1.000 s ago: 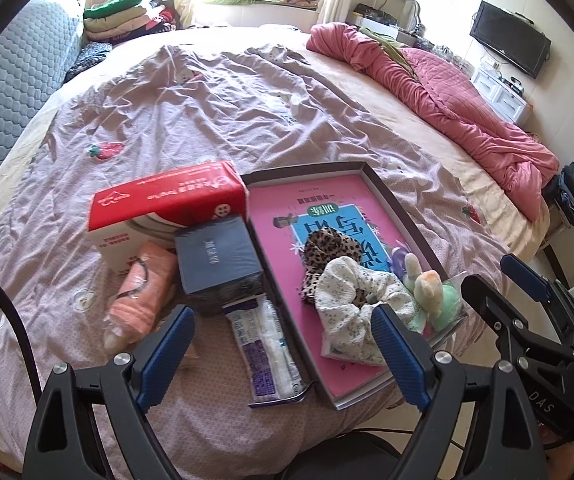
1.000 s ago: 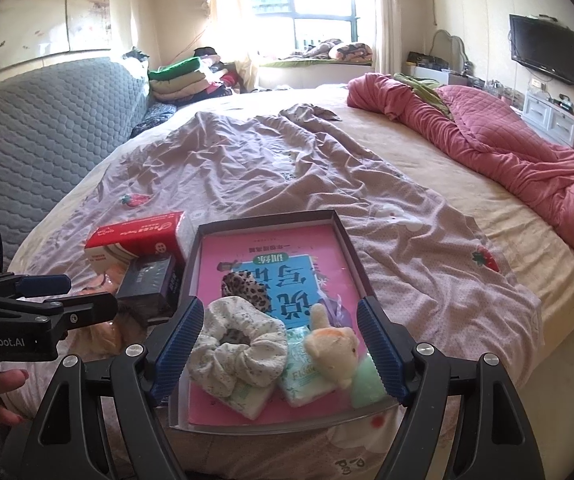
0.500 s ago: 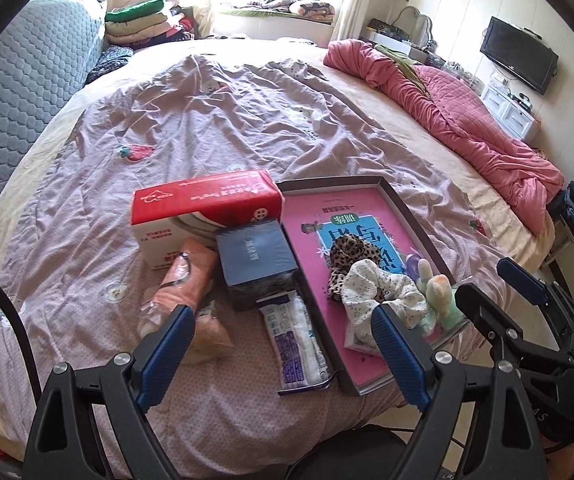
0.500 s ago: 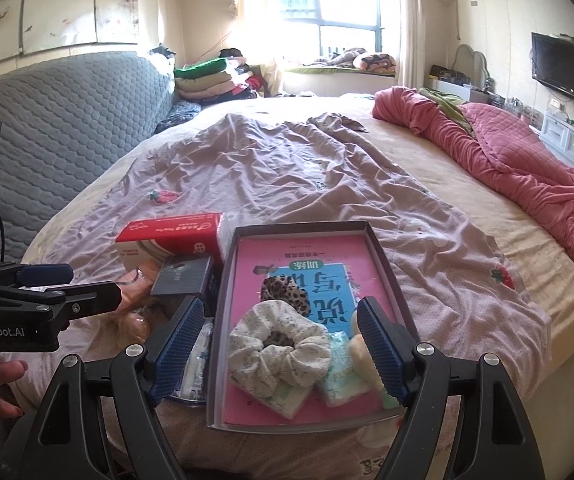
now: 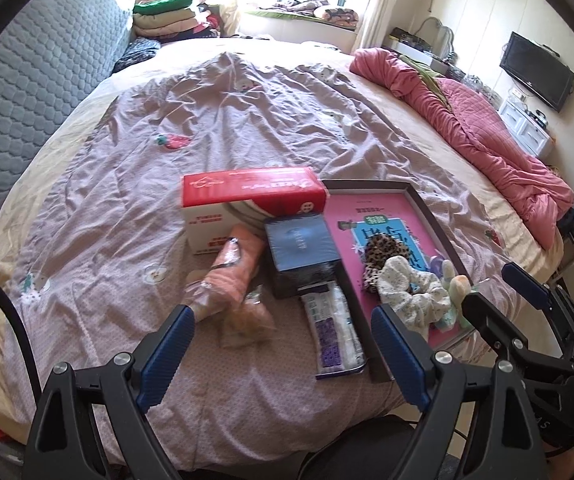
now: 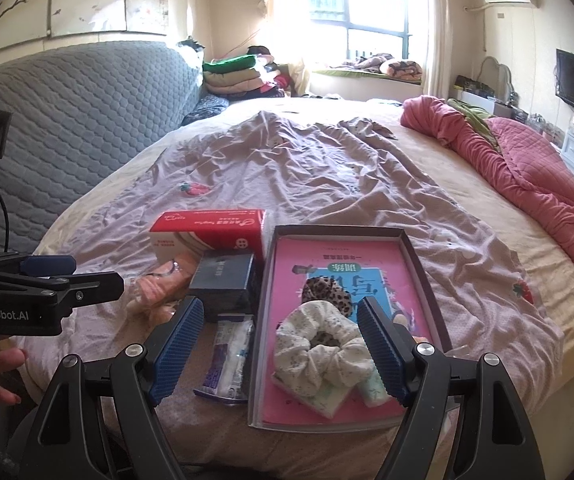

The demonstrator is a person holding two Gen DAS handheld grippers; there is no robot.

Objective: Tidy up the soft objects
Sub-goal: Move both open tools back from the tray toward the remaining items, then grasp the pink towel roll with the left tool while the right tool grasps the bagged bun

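Both my jaws open, empty. Tray (image 6: pixel 417 264) lower centre on bed holds white scrunchie (image 6: pixel 319 350) and leopard scrunchie (image 6: pixel 325 292). Pink bagged cloth (image 5: pixel 229 276) and wipes packet (image 5: pixel 333 328) lie outside, left of tray: roughly half sorted. Versus earlier frame, I've pulled back; items sit higher, smaller.
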